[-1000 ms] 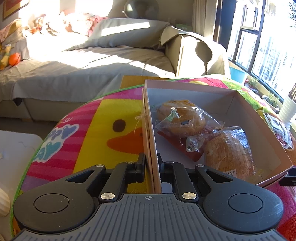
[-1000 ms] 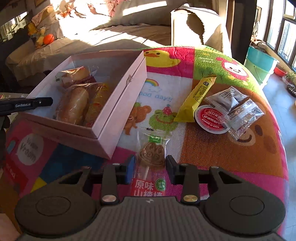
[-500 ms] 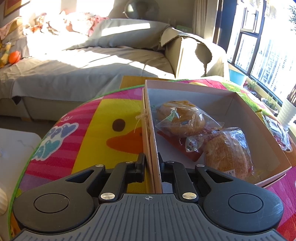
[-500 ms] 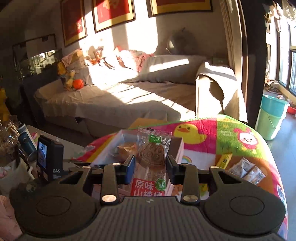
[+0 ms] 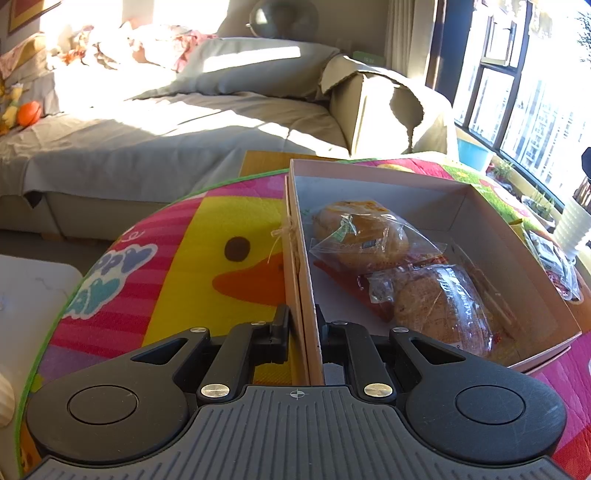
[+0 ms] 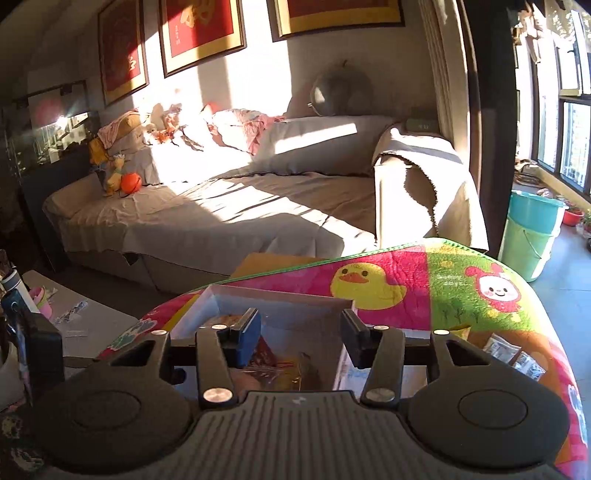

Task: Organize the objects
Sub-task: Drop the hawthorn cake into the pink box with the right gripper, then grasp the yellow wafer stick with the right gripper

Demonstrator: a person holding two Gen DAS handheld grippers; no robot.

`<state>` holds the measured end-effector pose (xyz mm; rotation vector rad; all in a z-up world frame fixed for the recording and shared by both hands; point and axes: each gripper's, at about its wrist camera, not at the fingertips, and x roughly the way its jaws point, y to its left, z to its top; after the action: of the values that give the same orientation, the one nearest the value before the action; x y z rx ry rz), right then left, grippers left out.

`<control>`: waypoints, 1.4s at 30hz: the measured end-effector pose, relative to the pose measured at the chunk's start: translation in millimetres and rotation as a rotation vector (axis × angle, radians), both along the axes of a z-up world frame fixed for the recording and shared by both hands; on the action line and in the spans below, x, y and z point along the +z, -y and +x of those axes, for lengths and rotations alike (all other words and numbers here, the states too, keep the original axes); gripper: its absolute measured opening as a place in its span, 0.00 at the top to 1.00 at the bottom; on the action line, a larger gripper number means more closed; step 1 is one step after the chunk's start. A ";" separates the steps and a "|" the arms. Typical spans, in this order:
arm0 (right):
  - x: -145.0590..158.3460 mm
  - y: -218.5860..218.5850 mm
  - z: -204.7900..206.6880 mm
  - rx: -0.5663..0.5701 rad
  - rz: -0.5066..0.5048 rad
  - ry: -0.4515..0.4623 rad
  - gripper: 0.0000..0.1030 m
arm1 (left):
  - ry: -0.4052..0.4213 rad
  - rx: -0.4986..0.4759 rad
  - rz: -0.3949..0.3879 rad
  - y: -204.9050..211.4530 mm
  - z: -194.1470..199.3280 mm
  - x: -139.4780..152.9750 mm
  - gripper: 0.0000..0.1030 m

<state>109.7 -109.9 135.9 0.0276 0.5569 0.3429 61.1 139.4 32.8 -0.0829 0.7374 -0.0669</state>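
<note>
Little can be read. On the printed mat [image 5: 177, 266] that covers the worktop, beside the yellow duck, the left wrist view shows large pale rounded letters [image 5: 107, 280] on pink stripes; they look like the ends of two words, roughly "ppy" above "ay", and their beginnings run off the curved edge. The bagged bun [image 5: 360, 236] in the pink box [image 5: 517, 266] carries a small dark label, too small to read, and the wrapped bread [image 5: 439, 306] has print along its wrapper that is blurred. In the right wrist view the red framed pictures [image 6: 203, 31] on the wall bear gold characters that stay illegible.
</note>
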 end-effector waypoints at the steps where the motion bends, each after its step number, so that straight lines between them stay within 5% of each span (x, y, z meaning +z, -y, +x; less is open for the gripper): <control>1: -1.8 8.4 1.9 -0.029 -0.005 0.001 0.49 | 0.000 0.000 -0.001 0.0 0.0 0.0 0.87; 11: -57.4 85.0 54.7 -0.353 -0.020 -0.147 0.41 | -0.001 -0.001 -0.006 -0.6 1.1 0.3 0.87; 19: -102.0 64.5 78.5 -0.316 -0.117 -0.198 0.42 | -0.001 0.000 -0.004 -0.8 1.0 0.6 0.87; 26: -116.6 52.2 90.5 -0.266 -0.135 -0.250 0.75 | -0.002 0.003 0.005 0.0 0.4 -0.5 0.87; 37: -108.0 55.4 18.2 -0.145 -0.095 -0.351 0.79 | -0.003 0.003 -0.002 -1.7 0.0 -0.9 0.87; 42: -102.3 54.4 8.4 -0.175 -0.159 -0.280 0.76 | -0.008 0.008 -0.005 -1.1 1.8 -2.2 0.87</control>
<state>118.1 -164.3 33.6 -0.0297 0.8523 0.1233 62.9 140.5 30.7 -0.0908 0.7444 -0.0603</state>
